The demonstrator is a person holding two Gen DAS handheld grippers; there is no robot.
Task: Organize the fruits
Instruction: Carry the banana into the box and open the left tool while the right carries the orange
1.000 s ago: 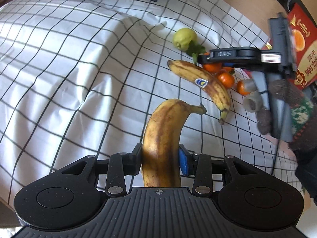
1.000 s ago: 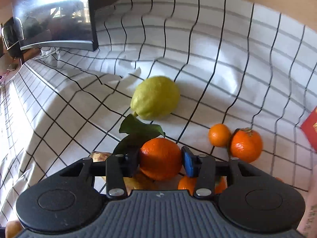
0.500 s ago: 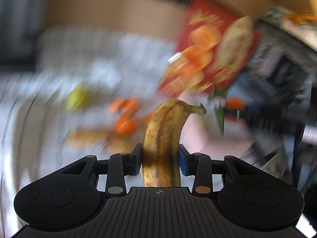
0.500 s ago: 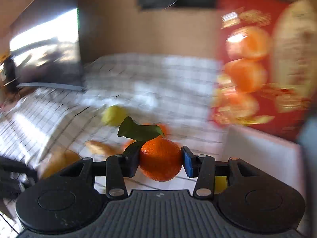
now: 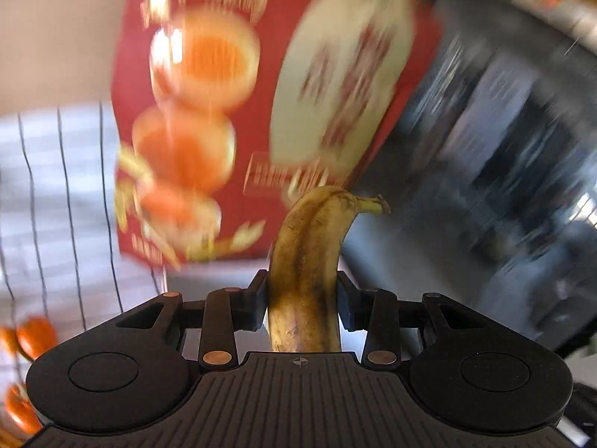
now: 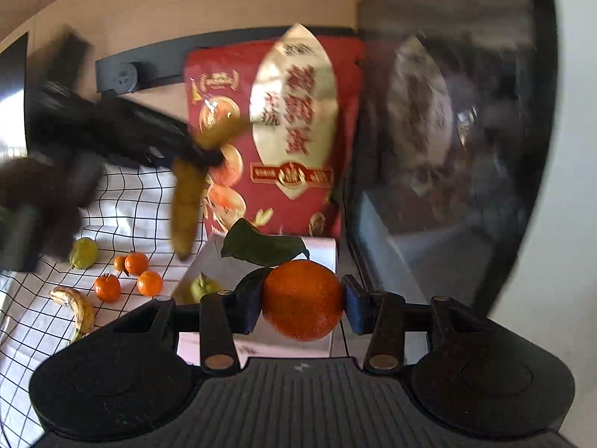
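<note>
My left gripper (image 5: 303,298) is shut on a brown-spotted banana (image 5: 306,261) and holds it in the air; it also shows blurred in the right wrist view (image 6: 186,201). My right gripper (image 6: 301,304) is shut on a leafy orange (image 6: 303,304) above a white tray (image 6: 321,250) that holds a green fruit (image 6: 201,286). On the checked cloth (image 6: 123,201) lie another banana (image 6: 76,308), several small oranges (image 6: 136,263) and a green lemon (image 6: 84,253).
A red snack bag (image 6: 276,130) stands behind the tray, also in the left wrist view (image 5: 238,112). A dark glossy appliance (image 6: 447,142) stands to the right. A wooden wall with a black socket strip (image 6: 127,74) is at the back.
Both grippers have lifted off the cloth and swung right toward the red bag and white tray, each still holding its fruit. The left view is blurred by motion.
</note>
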